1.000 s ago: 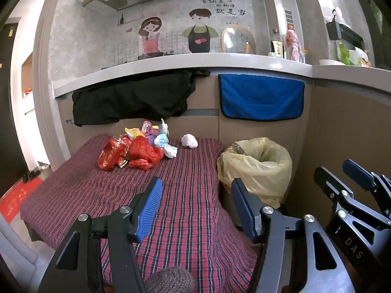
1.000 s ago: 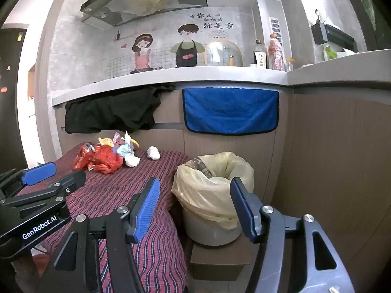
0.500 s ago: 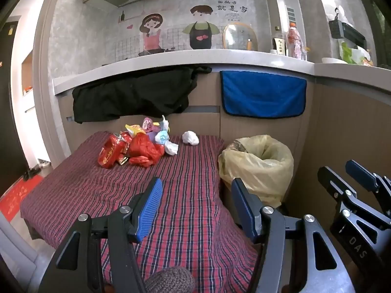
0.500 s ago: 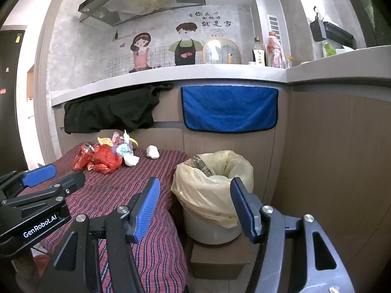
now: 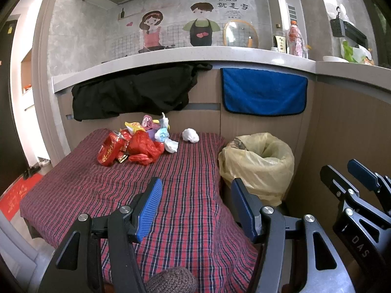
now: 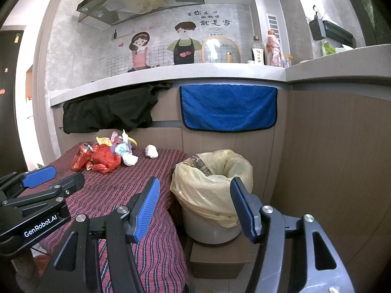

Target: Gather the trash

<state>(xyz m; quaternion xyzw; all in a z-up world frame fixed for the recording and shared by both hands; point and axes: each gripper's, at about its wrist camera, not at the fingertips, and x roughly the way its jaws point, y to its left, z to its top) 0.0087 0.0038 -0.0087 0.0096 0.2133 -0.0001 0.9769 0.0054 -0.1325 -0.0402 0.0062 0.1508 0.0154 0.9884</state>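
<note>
Two claws are in my view, and both have their blue pads spread wide with nothing between them. My left claw (image 5: 195, 207) hangs over the near part of the desk (image 5: 122, 185), which is covered with a red checked cloth. My right claw (image 6: 194, 207) is over the gap between the right edge of the desk and the trash bin (image 6: 212, 210).

The trash lies at the far end of the desk, close to the cabinet front. On the left of the heap is a red can (image 5: 111, 151) on its side. Touching it on the right is a crumpled red plastic bag (image 5: 144, 149). Behind these are colourful wrappers (image 5: 146, 125), and a white crumpled tissue (image 5: 171, 145) lies at the right side of the heap. One white paper ball (image 5: 190, 135) sits apart, further right, near the far right corner of the desk.

Between my left claw and the heap the cloth is bare, so there is open room there. The bin stands just beside the right edge of the desk, on a brown box (image 6: 217, 258), lined with a yellow bag (image 6: 195, 185) whose mouth is open. Right of the bin is a wooden wall panel (image 6: 330, 171), quite close, so the room on that side is narrow. A black cloth (image 5: 132, 92) and a blue towel (image 5: 264, 92) hang from the counter edge above.
</note>
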